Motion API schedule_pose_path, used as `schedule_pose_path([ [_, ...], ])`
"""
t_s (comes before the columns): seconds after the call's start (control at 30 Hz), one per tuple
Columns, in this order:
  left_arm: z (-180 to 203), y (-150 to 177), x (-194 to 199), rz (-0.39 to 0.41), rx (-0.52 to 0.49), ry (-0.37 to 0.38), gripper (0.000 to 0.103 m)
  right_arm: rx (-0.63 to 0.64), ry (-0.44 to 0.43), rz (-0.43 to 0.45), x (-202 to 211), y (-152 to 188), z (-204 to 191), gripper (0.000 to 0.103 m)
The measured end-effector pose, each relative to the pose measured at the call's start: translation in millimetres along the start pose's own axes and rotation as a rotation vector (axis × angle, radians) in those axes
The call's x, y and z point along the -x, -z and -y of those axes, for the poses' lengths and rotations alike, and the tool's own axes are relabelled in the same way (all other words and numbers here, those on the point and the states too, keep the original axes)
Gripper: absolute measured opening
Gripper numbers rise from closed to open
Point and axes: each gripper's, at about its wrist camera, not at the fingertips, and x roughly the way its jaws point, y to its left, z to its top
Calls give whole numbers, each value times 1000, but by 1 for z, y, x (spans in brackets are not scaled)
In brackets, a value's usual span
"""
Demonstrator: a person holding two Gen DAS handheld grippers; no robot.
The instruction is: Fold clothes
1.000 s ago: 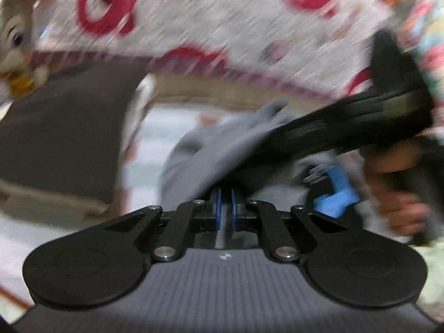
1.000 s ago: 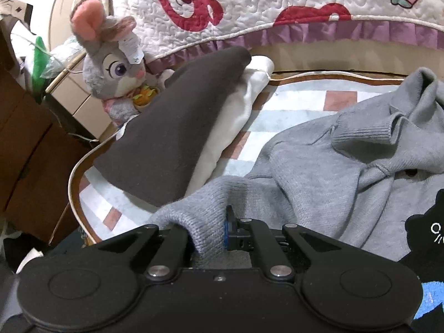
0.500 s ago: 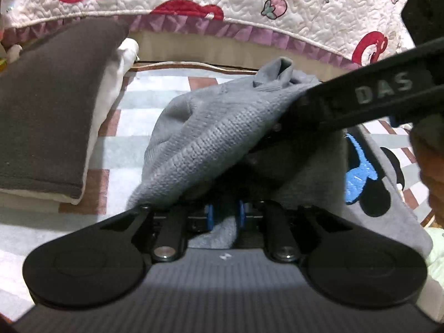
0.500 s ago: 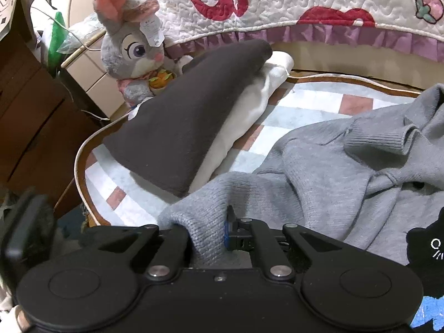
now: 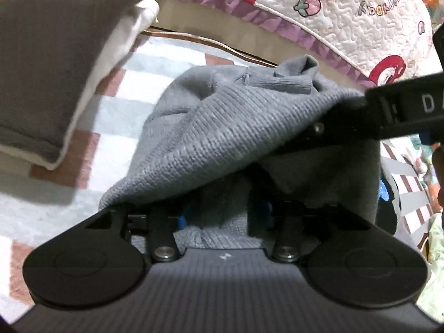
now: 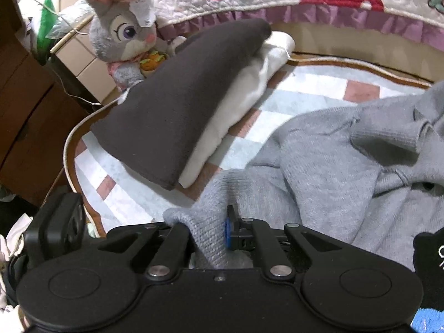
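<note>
A grey knitted sweater (image 5: 222,127) lies bunched on the checked bed cover (image 6: 305,102). In the left wrist view a fold of it stretches up to the right gripper's black body (image 5: 388,111). My left gripper (image 5: 222,213) is open, its blue pads (image 5: 183,219) wide apart, with loose grey knit lying between them under the stretched fold. In the right wrist view my right gripper (image 6: 213,222) is shut on an edge of the sweater (image 6: 333,152), the knit pinched against its blue pad (image 6: 228,230). A black cat motif (image 6: 430,252) shows on the sweater at the far right.
A folded dark grey garment (image 6: 180,111) lies on a folded white one (image 6: 244,97) to the left. A plush rabbit (image 6: 122,27) sits behind them. A quilt (image 5: 333,14) with red motifs hangs along the back. Brown wooden drawers (image 6: 22,111) stand past the bed's left edge.
The left gripper's blue pads have spread from nearly touching to wide apart, and it has moved in under the sweater fold. The right gripper has kept its hold and shifted slightly.
</note>
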Motion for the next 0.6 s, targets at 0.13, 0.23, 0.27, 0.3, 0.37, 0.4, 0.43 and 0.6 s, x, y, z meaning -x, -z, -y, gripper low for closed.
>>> schedule_pose_path([
  [0.13, 14, -1, -2, 6, -81, -38, 26, -50, -12, 1, 4, 5, 18, 11],
  [0.23, 29, -1, 5, 35, -170, -95, 14, -94, -36, 9, 12, 10, 34, 15],
  [0.27, 34, -2, 10, 57, -197, -114, 13, -109, -44, 12, 15, 11, 40, 28],
  [0.3, 34, -2, 13, 67, -192, -119, 13, -124, -52, 15, 18, 13, 45, 37],
  [0.37, 35, -3, 20, 85, -178, -125, 11, -181, -61, 48, 31, 23, 62, 46],
  [0.4, 35, -3, 23, 95, -171, -129, 11, -233, -68, 69, 37, 29, 71, 58],
  [0.43, 35, -3, 26, 104, -164, -132, 10, -286, -74, 88, 42, 35, 81, 62],
  [0.6, 36, -4, 43, 151, -128, -149, 7, -498, -126, 123, 39, 48, 111, 69],
])
